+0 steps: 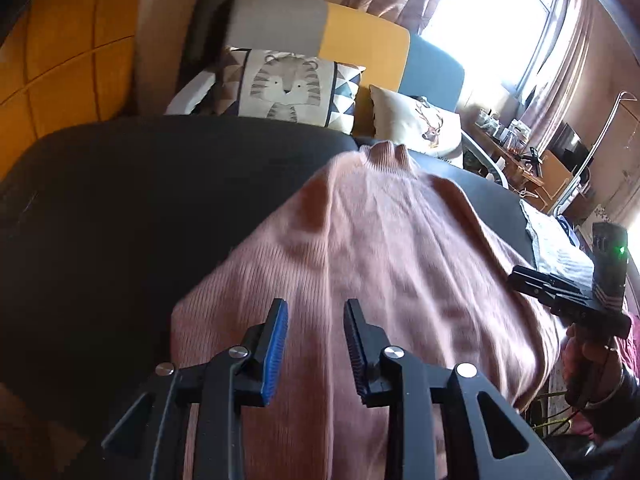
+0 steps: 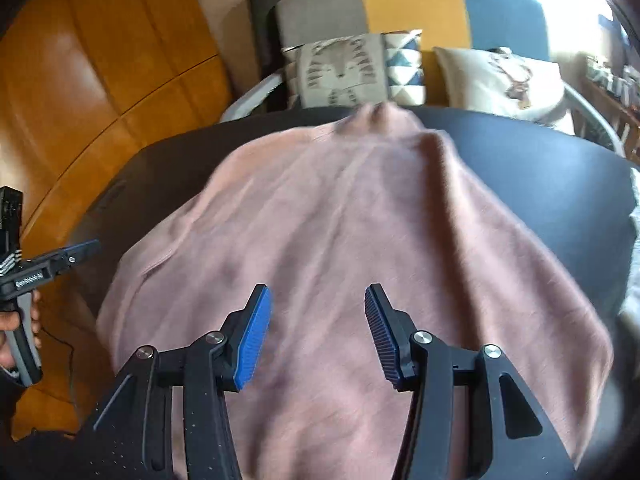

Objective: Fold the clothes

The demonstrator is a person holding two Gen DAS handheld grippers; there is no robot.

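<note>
Pink sweater (image 1: 360, 260) beneath left gripper (image 1: 316, 344) (jaws apart).

Bare black table (image 1: 120, 200) lies open to the left of the pink sweater (image 1: 380, 260), and more (image 2: 560, 168) to its right. Behind the far edge, 2 cushions (image 1: 288, 88) (image 1: 420, 124) and the sofa back (image 2: 412, 4) block my way. My grippers (image 1: 316, 332) (image 2: 318, 320) hover over knit, nothing between the fingers.
</note>
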